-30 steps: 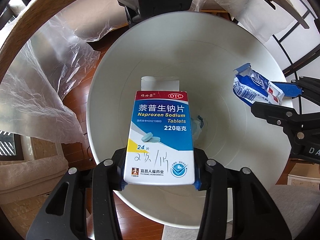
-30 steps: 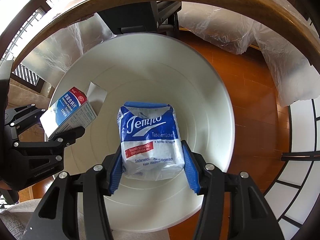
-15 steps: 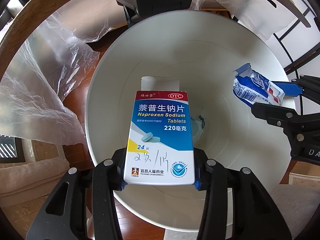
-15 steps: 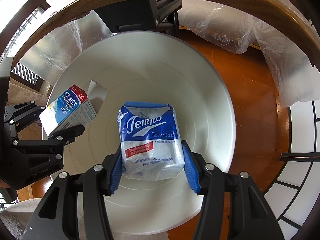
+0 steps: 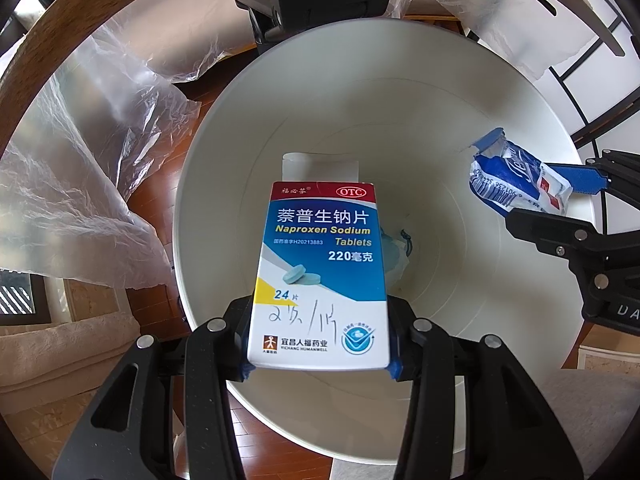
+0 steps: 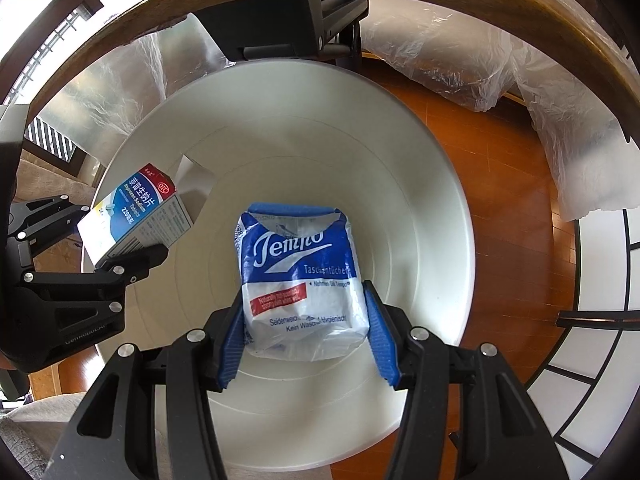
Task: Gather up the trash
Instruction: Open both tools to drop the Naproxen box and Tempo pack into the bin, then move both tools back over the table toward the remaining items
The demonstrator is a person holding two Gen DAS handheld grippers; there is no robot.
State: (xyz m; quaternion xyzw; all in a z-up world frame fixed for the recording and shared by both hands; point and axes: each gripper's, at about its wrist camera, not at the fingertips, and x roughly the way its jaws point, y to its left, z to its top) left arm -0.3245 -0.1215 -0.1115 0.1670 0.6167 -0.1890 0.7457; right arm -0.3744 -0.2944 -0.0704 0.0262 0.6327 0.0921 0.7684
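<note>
The wooden floor point(image 6: 480, 184) carries a white bin point(image 6: 432, 184); crumpled clear plastic sheeting point(image 5: 80, 184) lies on the boards just beside it.

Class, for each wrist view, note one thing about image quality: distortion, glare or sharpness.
Left wrist view: the print on the medicine box is sharp, while fisheye distortion bends the wooden table edge into an arc. Right wrist view: daylight glares off the plastic sheet, and the tissue pack stays readable.
</note>
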